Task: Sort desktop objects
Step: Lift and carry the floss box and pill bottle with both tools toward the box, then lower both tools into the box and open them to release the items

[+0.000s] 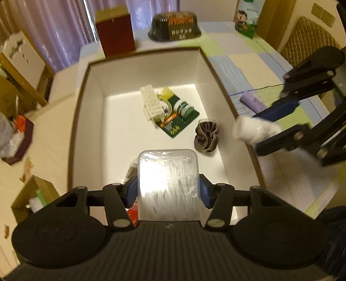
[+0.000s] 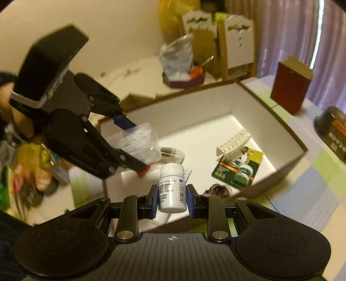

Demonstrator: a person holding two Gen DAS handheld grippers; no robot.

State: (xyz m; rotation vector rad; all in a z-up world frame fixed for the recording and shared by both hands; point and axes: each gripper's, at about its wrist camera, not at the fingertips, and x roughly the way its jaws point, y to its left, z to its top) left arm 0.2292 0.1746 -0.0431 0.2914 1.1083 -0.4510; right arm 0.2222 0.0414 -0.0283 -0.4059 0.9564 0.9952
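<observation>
My left gripper (image 1: 168, 190) is shut on a clear plastic box of white picks (image 1: 168, 183), held above the near end of a large white-lined cardboard box (image 1: 93, 103). The right wrist view shows that clear box (image 2: 140, 142) in the left gripper (image 2: 138, 147). My right gripper (image 2: 172, 198) is shut on a white pill bottle (image 2: 172, 188), hovering over the box's right wall; the bottle (image 1: 253, 129) appears blurred in the left view. Inside the box lie a white pill organiser (image 1: 151, 103), a green blister card (image 1: 177, 114) and a dark scrunchie (image 1: 206, 135).
A purple tube (image 1: 252, 102) lies on the checked tablecloth right of the box. Behind the box stand a dark red carton (image 1: 115, 34), a black food tub (image 1: 175, 26) and a green-white packet (image 1: 247, 19). Cardboard boxes and bags (image 2: 181, 64) sit on the floor at left.
</observation>
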